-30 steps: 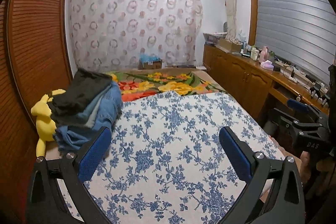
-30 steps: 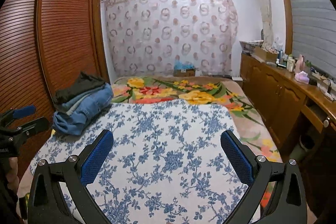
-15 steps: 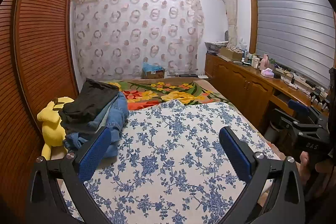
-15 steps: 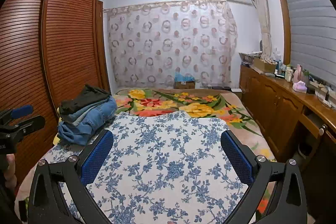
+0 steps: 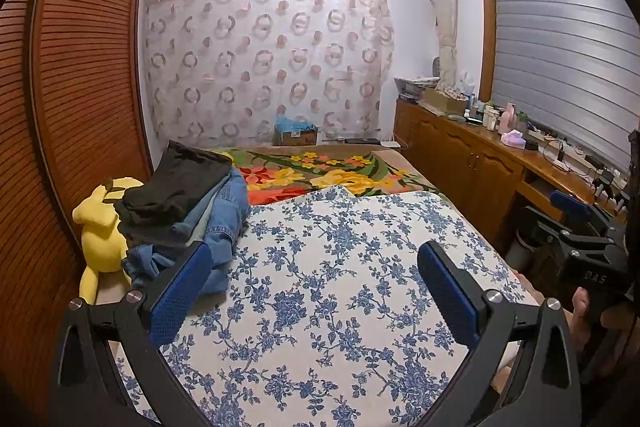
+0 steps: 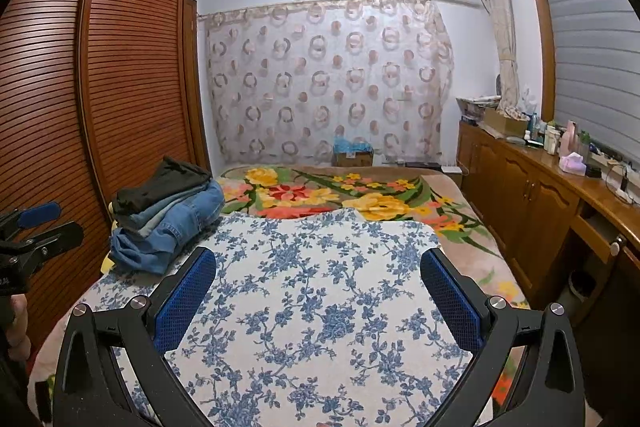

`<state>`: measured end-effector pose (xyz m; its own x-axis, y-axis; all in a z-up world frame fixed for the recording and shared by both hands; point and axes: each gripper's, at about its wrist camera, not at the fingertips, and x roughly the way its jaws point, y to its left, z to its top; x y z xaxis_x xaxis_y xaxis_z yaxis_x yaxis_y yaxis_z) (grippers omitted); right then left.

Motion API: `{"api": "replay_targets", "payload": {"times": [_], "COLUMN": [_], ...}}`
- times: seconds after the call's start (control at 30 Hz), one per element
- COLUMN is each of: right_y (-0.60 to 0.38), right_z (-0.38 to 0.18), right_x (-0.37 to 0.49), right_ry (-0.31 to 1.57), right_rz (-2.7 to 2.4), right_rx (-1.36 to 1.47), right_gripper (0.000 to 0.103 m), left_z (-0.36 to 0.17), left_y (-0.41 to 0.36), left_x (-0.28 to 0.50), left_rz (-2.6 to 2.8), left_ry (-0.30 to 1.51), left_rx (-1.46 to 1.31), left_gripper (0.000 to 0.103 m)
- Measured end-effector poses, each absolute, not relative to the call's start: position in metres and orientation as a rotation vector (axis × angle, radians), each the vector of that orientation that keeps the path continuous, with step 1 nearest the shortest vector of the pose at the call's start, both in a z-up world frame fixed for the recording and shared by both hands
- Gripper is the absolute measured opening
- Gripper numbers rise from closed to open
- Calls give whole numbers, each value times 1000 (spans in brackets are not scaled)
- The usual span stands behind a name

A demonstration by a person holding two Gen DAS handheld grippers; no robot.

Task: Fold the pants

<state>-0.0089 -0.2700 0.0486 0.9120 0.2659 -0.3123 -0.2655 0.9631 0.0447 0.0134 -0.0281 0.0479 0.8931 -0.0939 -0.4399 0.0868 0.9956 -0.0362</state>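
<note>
A pile of folded pants lies at the bed's left side: blue jeans below, a dark pair on top. The same pile shows at the left in the right wrist view. My left gripper hovers open over the blue-flowered sheet, its left finger just in front of the pile, nothing between the pads. My right gripper is open too, above the middle of the sheet and to the right of the pile. Each gripper shows at the edge of the other's view.
A yellow plush toy lies wedged between the pile and the slatted wardrobe. A bright floral blanket covers the far half of the bed. Wooden cabinets with bottles and clutter run along the right wall. A cardboard box stands by the curtain.
Both cameras have tilted upward and drawn back a little, so the bed and the pile sit lower in view. Both grippers stay open and hold nothing.
</note>
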Motion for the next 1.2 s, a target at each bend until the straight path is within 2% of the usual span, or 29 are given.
{"api": "replay_targets", "payload": {"times": [1.2], "right_y": [-269], "right_z": [47], "right_x": [-10], "right_ry": [315], "right_rz": [278], "right_rx": [0], "right_gripper": [102], "left_z": [48], "left_y": [-28], "left_x": [13], "left_rz": [-93], "left_ry": [455], "left_rx": [-16], "left_gripper": [103]}}
